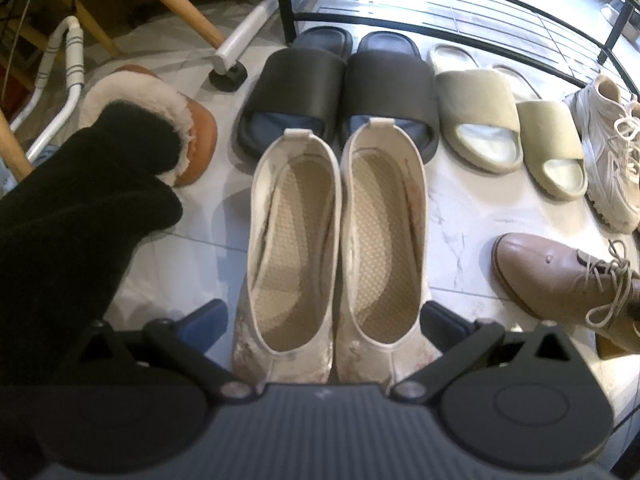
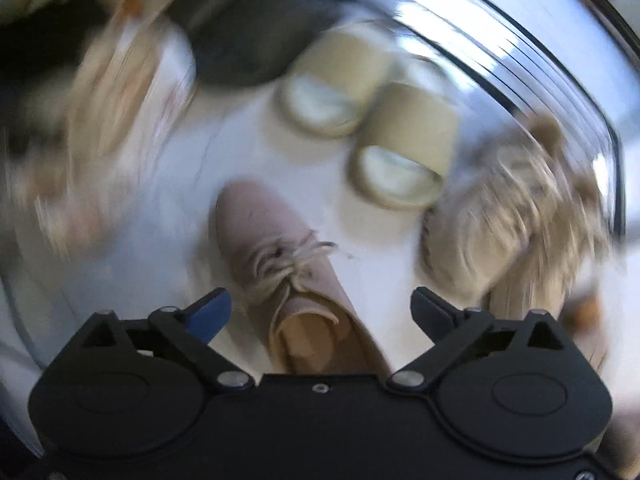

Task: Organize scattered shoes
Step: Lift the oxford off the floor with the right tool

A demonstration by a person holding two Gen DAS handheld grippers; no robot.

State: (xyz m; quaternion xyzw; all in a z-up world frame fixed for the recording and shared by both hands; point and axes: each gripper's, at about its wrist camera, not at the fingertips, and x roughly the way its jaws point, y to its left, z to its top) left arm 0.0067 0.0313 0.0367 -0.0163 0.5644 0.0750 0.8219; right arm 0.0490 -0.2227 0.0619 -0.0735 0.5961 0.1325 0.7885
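In the left wrist view, at the far left, a black sleeve covers part of a brown slipper with white fur lining that lies on the white tiled floor; next to it, further from the camera, the two dark slides stand side by side just in front of a black metal shoe rack; the pair of white flat shoes lies in the middle, the two touching each other, heels near the dark slides and toes toward the camera; the left gripper hangs above the toes with its fingers spread wide, one on each side of the pair, holding nothing; to the right stand two beige slides, then a white sneaker, and nearer the camera a tan lace-up shoe.

The right wrist view is strongly blurred; the right gripper has its fingers spread apart and empty, and the tan lace-up shoe lies between them on the floor, its opening toward the camera; beyond it are the beige slides, and at the right a pale shape that is probably the white sneaker.
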